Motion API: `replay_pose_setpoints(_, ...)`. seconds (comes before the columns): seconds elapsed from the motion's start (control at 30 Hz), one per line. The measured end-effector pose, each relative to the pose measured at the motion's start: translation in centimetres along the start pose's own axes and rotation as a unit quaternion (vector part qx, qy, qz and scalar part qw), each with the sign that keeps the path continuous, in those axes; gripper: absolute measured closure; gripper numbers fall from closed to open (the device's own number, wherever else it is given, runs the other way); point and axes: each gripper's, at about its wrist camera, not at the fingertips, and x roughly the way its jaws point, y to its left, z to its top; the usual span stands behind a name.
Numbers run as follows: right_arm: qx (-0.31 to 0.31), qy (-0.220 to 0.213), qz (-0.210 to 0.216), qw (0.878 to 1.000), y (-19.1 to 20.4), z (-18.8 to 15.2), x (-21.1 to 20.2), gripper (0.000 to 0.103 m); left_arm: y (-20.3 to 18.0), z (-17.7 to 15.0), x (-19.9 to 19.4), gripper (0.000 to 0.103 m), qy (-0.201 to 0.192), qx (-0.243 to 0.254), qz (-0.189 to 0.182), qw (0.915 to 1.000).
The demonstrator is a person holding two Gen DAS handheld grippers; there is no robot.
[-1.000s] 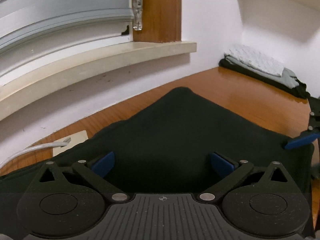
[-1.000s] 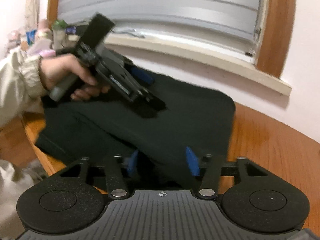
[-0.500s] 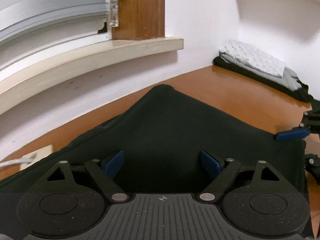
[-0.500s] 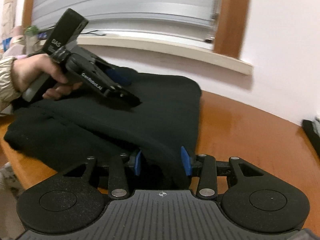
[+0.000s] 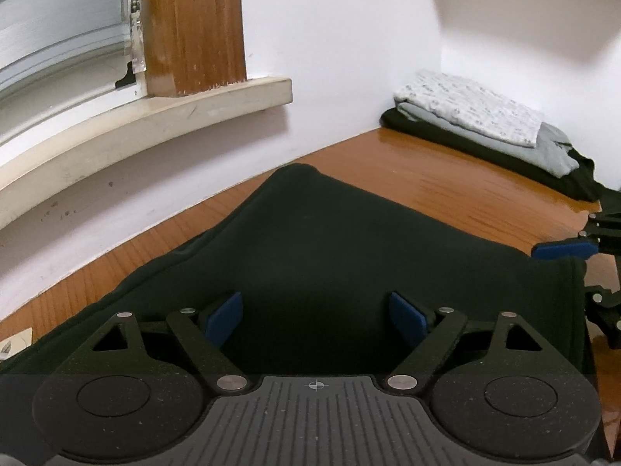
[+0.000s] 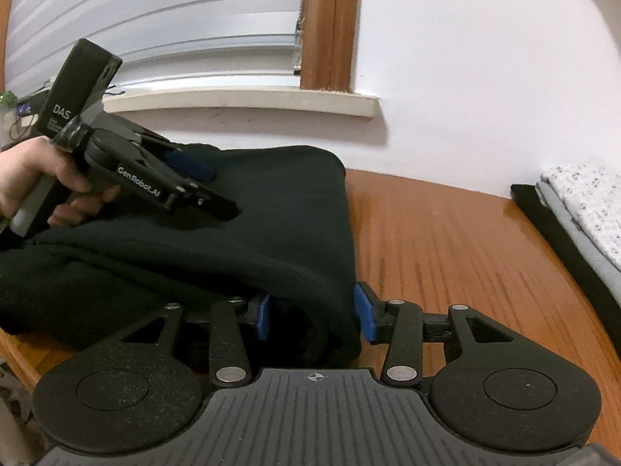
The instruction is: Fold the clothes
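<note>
Black garment [image 5: 330,264] lies folded on wooden table [image 5: 458,190]. We hold left gripper [image 5: 316,316] over its middle, blue pads spread wide, nothing between them. Our right gripper [image 6: 316,316] pinches garment's corner edge at 3 o'clock. Folded clothes pile [image 5: 485,124] sits at 1 o'clock by wall.

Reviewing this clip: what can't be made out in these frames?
- Right tool: fabric of the black garment hides the pads' contact; firm grip unclear.
- Left tool: open; whether it touches the garment is unclear.
- Folded stack: cut off at the right wrist view's edge.
</note>
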Motion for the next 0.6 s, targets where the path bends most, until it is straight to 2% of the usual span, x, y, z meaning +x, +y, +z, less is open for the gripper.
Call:
replay_pose_setpoints(0.13, 0.023, -0.011, 0.002, 1.000, 0.4, 0.2, -1.2, 0.051, 0.0, 0.0, 0.0, 0.016, -0.002, -0.001, 0.001, 1.0000)
replay_pose_setpoints(0.2, 0.034, -0.017, 0.003, 0.999, 0.6, 0.3, -1.7, 0.040, 0.0, 0.0, -0.1, 0.012, -0.002, -0.002, 0.002, 1.0000)
replay_pose_setpoints(0.23, 0.040, -0.020, 0.004, 0.999, 0.7, 0.4, -2.0, 0.036, 0.1, 0.0, -0.4, 0.006, -0.007, -0.003, 0.000, 1.0000)
replay_pose_setpoints(0.27, 0.045, -0.023, 0.005, 0.999, 0.9, 0.4, -2.3, 0.028, 0.2, -0.1, -0.9, 0.000, -0.014, -0.006, -0.002, 0.9999)
replay_pose_setpoints(0.3, 0.051, -0.025, 0.005, 0.998, 1.0, 0.5, -2.6, 0.024, 0.3, -0.1, -1.3, 0.000, -0.021, -0.009, -0.004, 0.9997)
replay_pose_setpoints(0.4, 0.060, -0.036, 0.009, 0.998, 1.8, 0.8, -3.4, 0.024, 0.6, -0.2, -2.8, 0.000, -0.042, -0.018, -0.011, 0.9989)
replay_pose_setpoints(0.53, 0.065, -0.051, 0.042, 0.996, 4.3, 2.1, -3.2, 0.026, 1.1, -0.5, -5.0, 0.000, -0.071, -0.029, -0.021, 0.9969)
replay_pose_setpoints(0.6, 0.061, -0.059, 0.074, 0.994, 6.0, 2.7, -2.6, 0.038, 2.4, -1.0, -7.3, 0.000, -0.082, -0.032, -0.016, 0.9960)
